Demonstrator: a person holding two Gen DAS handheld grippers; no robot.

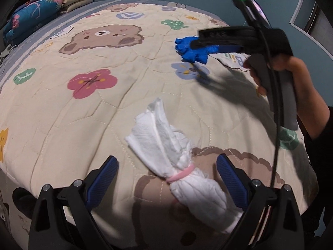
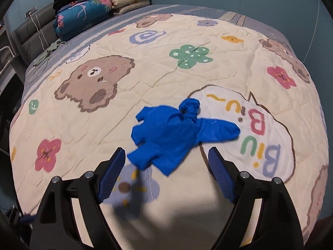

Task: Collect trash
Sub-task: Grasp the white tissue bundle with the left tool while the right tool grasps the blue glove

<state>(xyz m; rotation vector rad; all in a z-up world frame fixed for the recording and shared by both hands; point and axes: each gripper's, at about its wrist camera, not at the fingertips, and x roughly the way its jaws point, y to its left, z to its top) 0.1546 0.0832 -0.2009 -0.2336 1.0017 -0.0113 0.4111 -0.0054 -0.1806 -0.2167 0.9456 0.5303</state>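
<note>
Two scraps on the bedspread [image 2: 158,79].
Tied tissue bundle [image 1: 177,162] near the front edge; knotted glove [image 2: 177,133] farther in, rightward.

Wide open quilt [image 2: 158,87] lay across the middle of the bed, flat and bare, with plenty of room to sweep through. Near the right gripper [image 2: 166,162] only the blue glove [image 2: 166,133] sat in the path, its jaws spread either side with no contact. The tied white bundle [image 1: 166,145] lay between the left gripper [image 1: 166,166] fingers (lots of slack there). Folded bedding [image 2: 83,14] was stacked at the far headboard, well apart. The person's hand [image 1: 291,73] crowded the left view's right side.
</note>
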